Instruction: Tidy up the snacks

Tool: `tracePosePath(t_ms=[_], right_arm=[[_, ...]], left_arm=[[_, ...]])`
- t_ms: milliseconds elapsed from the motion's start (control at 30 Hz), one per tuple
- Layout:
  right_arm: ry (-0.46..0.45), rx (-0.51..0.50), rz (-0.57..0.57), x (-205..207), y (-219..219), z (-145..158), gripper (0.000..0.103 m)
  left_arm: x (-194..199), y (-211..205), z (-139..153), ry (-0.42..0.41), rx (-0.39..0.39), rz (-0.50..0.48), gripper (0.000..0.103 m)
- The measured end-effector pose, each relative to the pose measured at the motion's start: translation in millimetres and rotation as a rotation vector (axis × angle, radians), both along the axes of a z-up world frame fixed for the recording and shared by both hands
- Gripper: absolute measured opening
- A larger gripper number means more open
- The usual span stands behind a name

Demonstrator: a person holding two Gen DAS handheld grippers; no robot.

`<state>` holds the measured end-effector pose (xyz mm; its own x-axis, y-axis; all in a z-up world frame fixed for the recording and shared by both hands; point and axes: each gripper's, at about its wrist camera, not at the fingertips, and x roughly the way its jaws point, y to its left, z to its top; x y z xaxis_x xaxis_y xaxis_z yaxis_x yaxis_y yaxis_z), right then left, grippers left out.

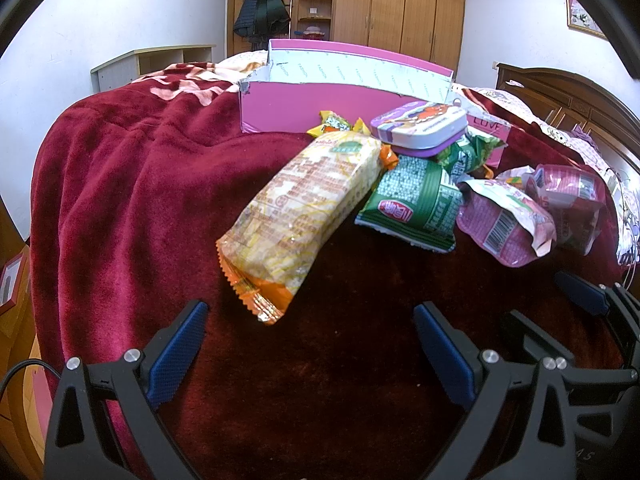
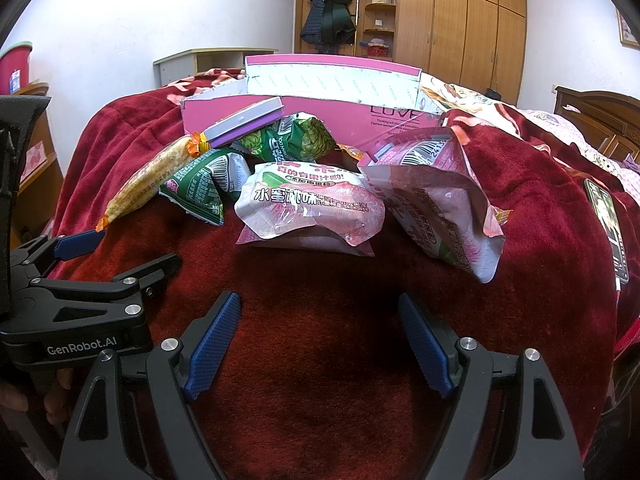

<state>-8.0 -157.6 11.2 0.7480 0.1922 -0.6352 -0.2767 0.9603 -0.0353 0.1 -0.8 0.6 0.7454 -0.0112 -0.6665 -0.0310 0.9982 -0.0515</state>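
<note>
A pile of snacks lies on a dark red blanket in front of an open pink box. In the left wrist view a long yellow-orange packet lies nearest, then a green packet, a purple-and-white tin on top, and two pink pouches. My left gripper is open and empty, just short of the yellow packet. My right gripper is open and empty, in front of a pink pouch. A second pink pouch lies to its right. The box stands behind.
The left gripper shows at the left of the right wrist view. A phone lies on the blanket at the right. A wooden headboard stands at the right, wardrobes and a low shelf behind the bed.
</note>
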Motion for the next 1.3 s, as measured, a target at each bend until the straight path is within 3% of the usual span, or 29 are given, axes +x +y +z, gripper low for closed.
tracePosePath(t_ms=[1300], right_arm=[[0.009,-0.024,0.008,-0.2,2.5,0.9,0.083]], left_arm=[[3.3,7.1,-0.7,0.003,-0.013,-0.003,0.103]])
